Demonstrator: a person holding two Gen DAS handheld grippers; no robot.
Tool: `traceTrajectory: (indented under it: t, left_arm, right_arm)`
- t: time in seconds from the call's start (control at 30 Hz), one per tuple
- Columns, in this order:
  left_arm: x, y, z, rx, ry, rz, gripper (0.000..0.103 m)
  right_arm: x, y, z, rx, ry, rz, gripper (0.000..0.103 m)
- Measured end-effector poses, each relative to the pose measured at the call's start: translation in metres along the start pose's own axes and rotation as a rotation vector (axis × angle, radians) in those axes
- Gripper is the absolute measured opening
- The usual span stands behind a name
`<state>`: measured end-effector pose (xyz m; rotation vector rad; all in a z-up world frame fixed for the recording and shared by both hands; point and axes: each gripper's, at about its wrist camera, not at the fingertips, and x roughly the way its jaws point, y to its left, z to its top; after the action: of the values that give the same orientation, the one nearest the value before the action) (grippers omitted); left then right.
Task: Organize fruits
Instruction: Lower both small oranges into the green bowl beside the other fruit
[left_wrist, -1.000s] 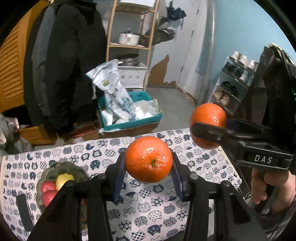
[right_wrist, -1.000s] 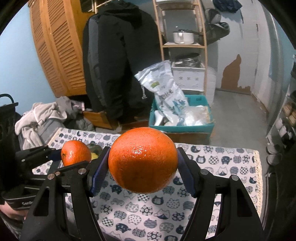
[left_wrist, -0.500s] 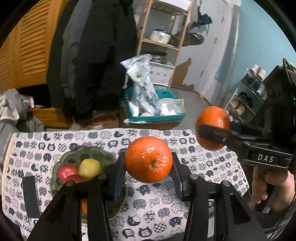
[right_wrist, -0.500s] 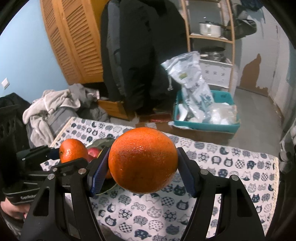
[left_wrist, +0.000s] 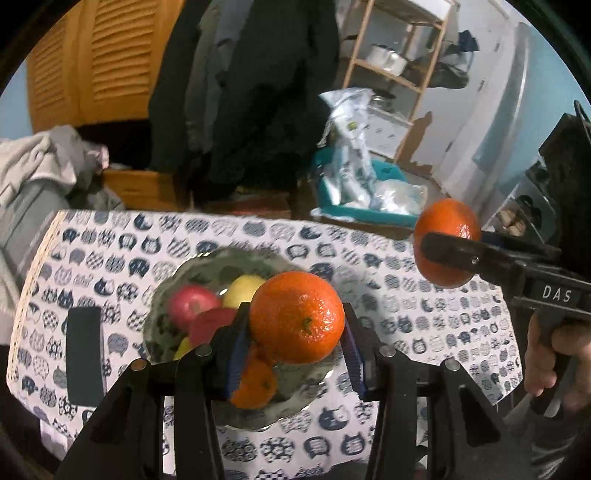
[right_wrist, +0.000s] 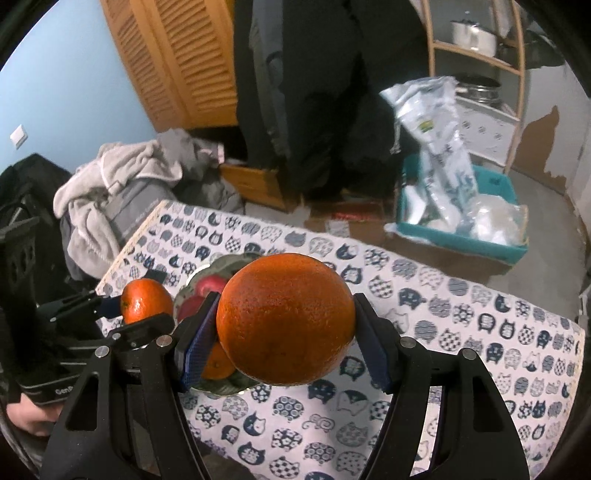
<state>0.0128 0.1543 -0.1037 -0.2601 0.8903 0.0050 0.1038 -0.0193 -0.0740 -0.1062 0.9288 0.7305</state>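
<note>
Fruits are being gathered into the bowl (left_wrist: 159, 295) on the surface (left_wrist: 424, 332), which is lying under a cat-print cloth. The bowl is already holding two red apples (left_wrist: 192, 306), a yellow fruit (left_wrist: 242, 291) and a small orange (left_wrist: 255, 384) at its near edge.

The left gripper (left_wrist: 297, 339) is carrying a mandarin (left_wrist: 297, 317), its fingers (left_wrist: 236, 350) clamped on both sides, and in its own view the fruit is hanging above the bowl's near right part. The right gripper (right_wrist: 284, 343) is squeezing a larger orange (right_wrist: 284, 321) between its fingers (right_wrist: 195, 343); in the left view this orange (left_wrist: 447, 242) is sitting right of the bowl, over bare cloth.

The step in hand looks like the carry to the bowl, with both fruits held aloft. Next, I judge, the left gripper needs to be lowering its mandarin into a free spot among the fruit before the fingers part, so it is not rolling off the pile. The right one needs to be coming left over the rim first.

Compared with a second ago, the bowl is lying much nearer the middle of the left view, where it was sitting at the lower left edge, and it is now showing behind the big orange in the right view. Both grips are unchanged.
</note>
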Motion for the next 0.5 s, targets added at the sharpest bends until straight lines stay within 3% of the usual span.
traceTrajectory:
  t: [0.5]
  left_arm:
    - [0.010,0.038,-0.011,-0.054,0.028,0.039,0.047]
  right_arm:
    - [0.067,0.028,-0.001,-0.038,0.115,0.026,0.070]
